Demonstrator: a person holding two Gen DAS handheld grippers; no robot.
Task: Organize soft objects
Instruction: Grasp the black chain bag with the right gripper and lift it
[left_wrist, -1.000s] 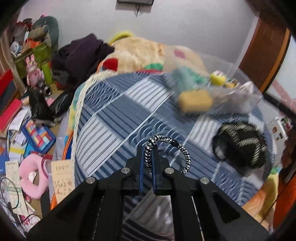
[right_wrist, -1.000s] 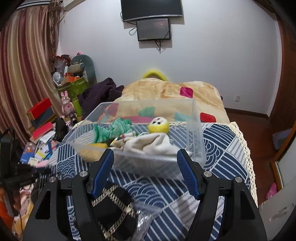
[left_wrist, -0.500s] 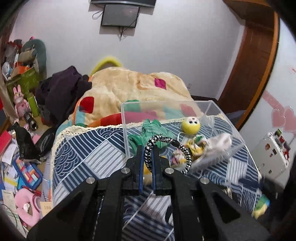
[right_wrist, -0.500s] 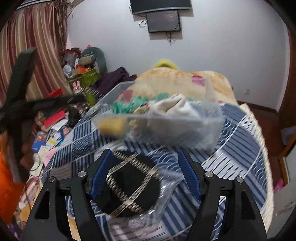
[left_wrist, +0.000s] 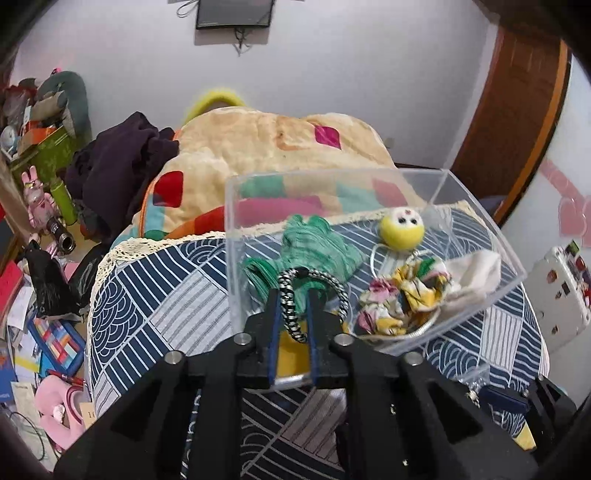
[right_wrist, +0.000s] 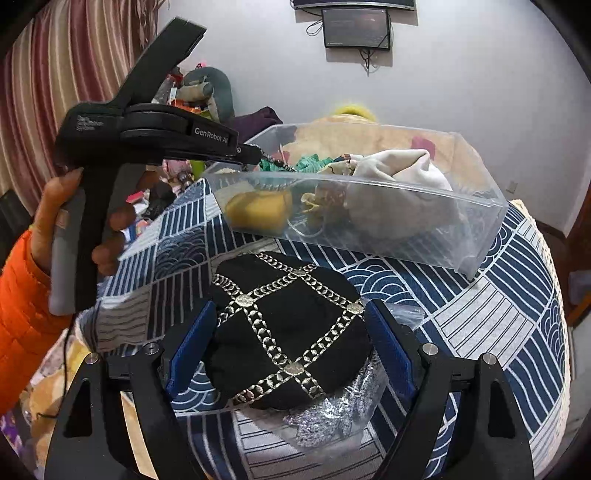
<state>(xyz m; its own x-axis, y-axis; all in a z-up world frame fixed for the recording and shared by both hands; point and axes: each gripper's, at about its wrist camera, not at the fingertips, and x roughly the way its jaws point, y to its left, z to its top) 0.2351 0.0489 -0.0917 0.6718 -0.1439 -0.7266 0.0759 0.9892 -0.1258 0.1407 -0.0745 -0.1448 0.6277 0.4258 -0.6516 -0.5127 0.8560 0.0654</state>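
My left gripper (left_wrist: 292, 295) is shut on a black-and-white braided hair tie (left_wrist: 290, 312) and holds it over the near left end of a clear plastic box (left_wrist: 476, 206). The box holds a green cloth (left_wrist: 317, 247), a yellow ball toy (left_wrist: 402, 230), a floral scrunchie (left_wrist: 402, 295) and a white cloth (left_wrist: 474, 273). My right gripper (right_wrist: 290, 332) is open, its fingers on either side of a black pouch with gold chain trim (right_wrist: 284, 332) lying on the bed. The left gripper (right_wrist: 255, 153) also shows in the right wrist view, at the box's (right_wrist: 369, 218) left end.
The bed has a blue and white patterned cover (right_wrist: 491, 302). A beige quilt (left_wrist: 266, 144) and dark clothes (left_wrist: 122, 166) lie behind the box. A clear bag with silver glitter (right_wrist: 325, 421) lies under the pouch. The floor at left (left_wrist: 40, 332) is cluttered.
My left gripper has carried the hair tie forward to the box, now over its near end. My right gripper has dropped towards the black pouch, which now sits between its open fingers.
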